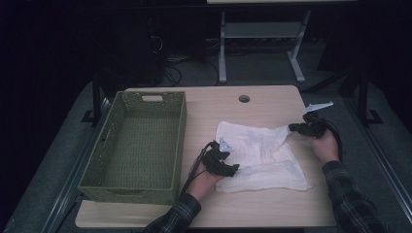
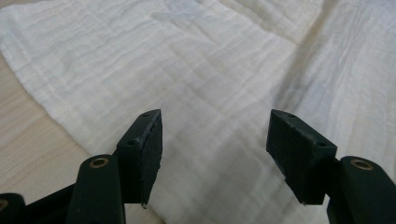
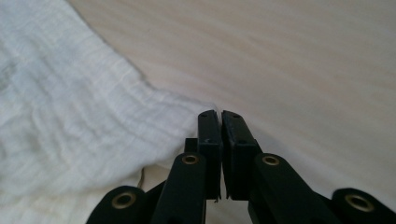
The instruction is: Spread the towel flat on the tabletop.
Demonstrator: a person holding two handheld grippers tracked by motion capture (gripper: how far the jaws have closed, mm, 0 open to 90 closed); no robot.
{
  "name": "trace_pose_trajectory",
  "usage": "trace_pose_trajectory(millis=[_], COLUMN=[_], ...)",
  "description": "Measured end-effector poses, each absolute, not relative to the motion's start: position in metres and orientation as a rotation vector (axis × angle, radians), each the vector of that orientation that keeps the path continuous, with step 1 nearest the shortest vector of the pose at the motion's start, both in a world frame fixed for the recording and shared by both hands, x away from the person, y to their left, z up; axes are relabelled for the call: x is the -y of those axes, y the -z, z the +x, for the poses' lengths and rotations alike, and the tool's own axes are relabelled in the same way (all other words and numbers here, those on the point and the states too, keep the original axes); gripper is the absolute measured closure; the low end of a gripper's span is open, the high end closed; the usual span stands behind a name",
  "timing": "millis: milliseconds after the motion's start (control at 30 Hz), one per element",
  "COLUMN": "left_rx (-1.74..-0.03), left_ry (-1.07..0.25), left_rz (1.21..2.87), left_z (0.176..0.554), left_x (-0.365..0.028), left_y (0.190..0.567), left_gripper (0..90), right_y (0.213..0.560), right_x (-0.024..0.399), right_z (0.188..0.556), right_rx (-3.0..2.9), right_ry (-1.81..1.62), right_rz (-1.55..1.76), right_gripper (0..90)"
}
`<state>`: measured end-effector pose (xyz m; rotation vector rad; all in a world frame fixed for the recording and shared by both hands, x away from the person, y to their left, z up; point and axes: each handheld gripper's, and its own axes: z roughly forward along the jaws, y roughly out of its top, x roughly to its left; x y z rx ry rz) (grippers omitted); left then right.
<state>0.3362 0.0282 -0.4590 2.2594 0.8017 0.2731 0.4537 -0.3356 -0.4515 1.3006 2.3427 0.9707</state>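
A pale wood-grain desk [image 1: 272, 204] with rounded corners carries a rectangular green woven basket [image 1: 133, 187] at its left side. Beside it, toward the right, lies a crinkled white gauze cloth [image 1: 262, 155], roughly square and rumpled. The right hand-held gripper [image 1: 294, 127] is clamped on the cloth's far right corner. The left hand-held gripper [image 1: 236, 169] has its jaws spread over the cloth's near left edge, pinching nothing.

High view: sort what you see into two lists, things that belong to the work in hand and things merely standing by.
In the job:
- white cloth
- right hand-held gripper, shut on the cloth's corner
- left hand-held gripper, open over the cloth

Standing by:
- green basket, nothing in it
- table
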Motion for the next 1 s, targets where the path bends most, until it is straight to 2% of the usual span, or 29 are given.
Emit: trace_pose_trajectory(millis=[267,500,633,1000], left_rx=[-0.809,-0.799,-0.795,-0.814], left_ry=[-0.285,-0.305,-0.311,-0.341], left_rz=[2.254,2.259,2.256,2.256], left_z=[0.337,0.335,0.332,0.332], left_x=[-0.03,-0.03,-0.032,-0.03], left_y=[0.458,0.456,0.454,0.454], left_gripper=[33.7,31.5,31.3,31.6], right_y=[0.441,0.454,0.451,0.443], right_x=[0.331,0.331,0.334,0.338], right_z=[0.481,0.502,0.496,0.46], right_rx=[-2.328,-2.341,-2.329,-2.334], right_ry=[-0.951,-0.826,-0.885,-1.014], right_rz=[1.292,1.348,1.351,1.299], right_gripper=[86.2,85.0,76.9,73.9])
